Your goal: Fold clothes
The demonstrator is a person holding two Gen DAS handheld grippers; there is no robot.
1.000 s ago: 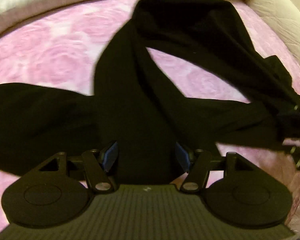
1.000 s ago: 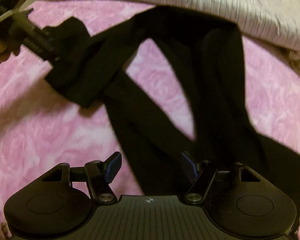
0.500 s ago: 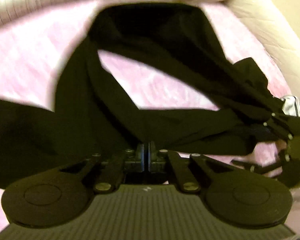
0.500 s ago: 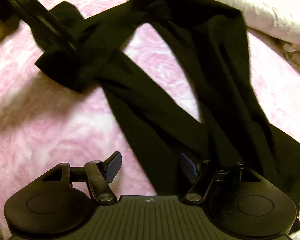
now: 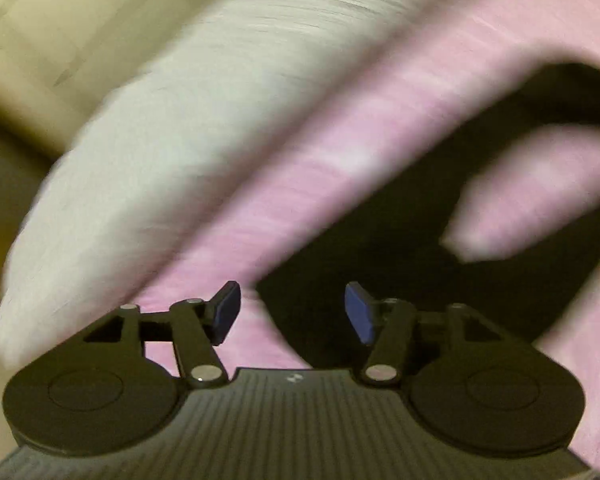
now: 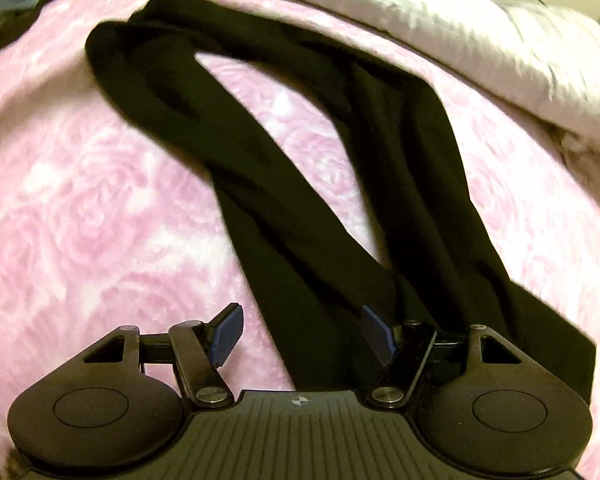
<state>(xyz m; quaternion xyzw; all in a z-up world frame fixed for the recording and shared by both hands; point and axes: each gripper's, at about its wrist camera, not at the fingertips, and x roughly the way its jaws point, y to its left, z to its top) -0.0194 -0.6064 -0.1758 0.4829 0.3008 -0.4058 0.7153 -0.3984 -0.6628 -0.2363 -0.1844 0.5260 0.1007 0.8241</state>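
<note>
A black garment [image 6: 332, 184], long and narrow like a pair of leggings or tights, lies on a bed covered by a pink rose-patterned blanket [image 6: 100, 208]. In the right wrist view the garment forms a loop: one strand runs diagonally from the upper left of the blanket down toward the gripper, a second strand runs down the right side, and the two meet at the top near a white ribbed cover [image 6: 440, 4] bunched along the far edge of the blanket. A patch of pink blanket shows inside the loop.

The right gripper [image 6: 302, 334] hangs just above the near end of the garment with its blue-padded fingers [image 6: 228, 332] spread wide; the black cloth passes beneath the gap and under the right-hand finger, and nothing is pinched between the pads.

The left wrist view is heavily blurred. The left gripper [image 5: 292, 312] is likewise spread wide and holds nothing. Past it, part of the black garment lies on the pink blanket to the right, and the white ribbed cover crosses the frame on the garment's left. Whether this gripper touches the cloth cannot be told.
</note>
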